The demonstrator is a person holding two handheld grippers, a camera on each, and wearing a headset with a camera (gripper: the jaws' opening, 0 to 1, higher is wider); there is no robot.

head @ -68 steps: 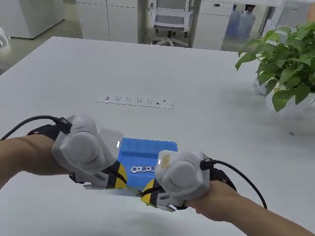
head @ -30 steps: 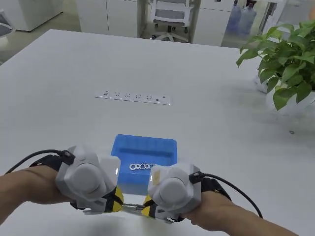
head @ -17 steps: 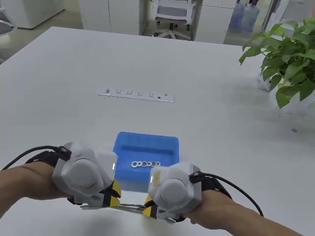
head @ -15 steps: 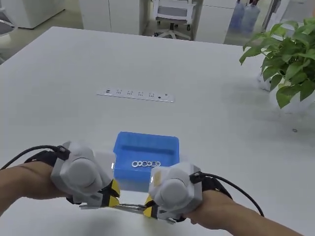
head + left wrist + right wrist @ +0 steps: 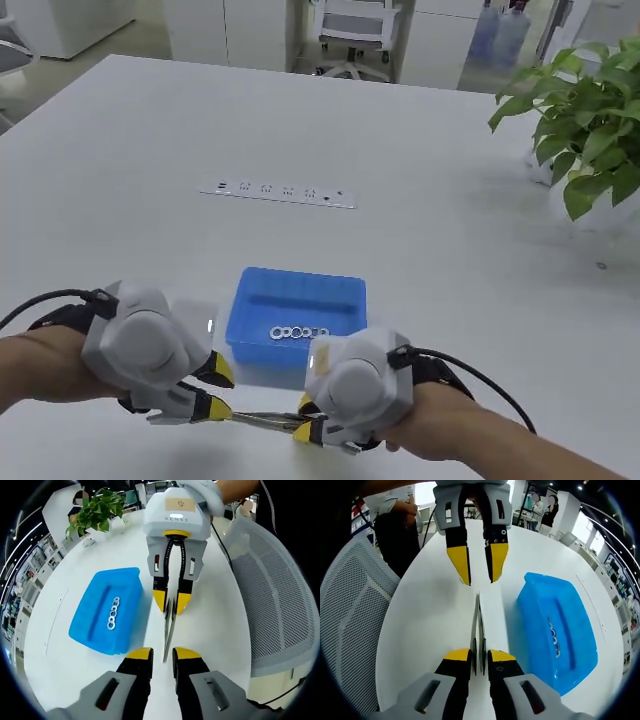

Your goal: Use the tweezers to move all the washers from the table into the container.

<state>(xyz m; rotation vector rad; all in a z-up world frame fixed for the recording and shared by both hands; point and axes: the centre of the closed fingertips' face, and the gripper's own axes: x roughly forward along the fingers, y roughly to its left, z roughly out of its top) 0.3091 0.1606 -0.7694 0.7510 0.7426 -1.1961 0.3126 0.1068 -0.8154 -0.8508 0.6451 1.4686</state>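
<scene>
White office desk (image 5: 420, 180): tweezers (image 5: 478, 620) clamped in my right tongs (image 5: 479, 655).
I grip the handle end, and my left tongs (image 5: 163, 654) stand parted around the tips. The washers (image 5: 299, 333) lie in a row inside the blue container (image 5: 300, 290). I'd close the left gently, steadying without bending the tips.

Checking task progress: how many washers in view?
5, as far as I can tell. The washers all lie in one touching row in the recess of the blue container. They are small, so another could be hidden among them.
</scene>
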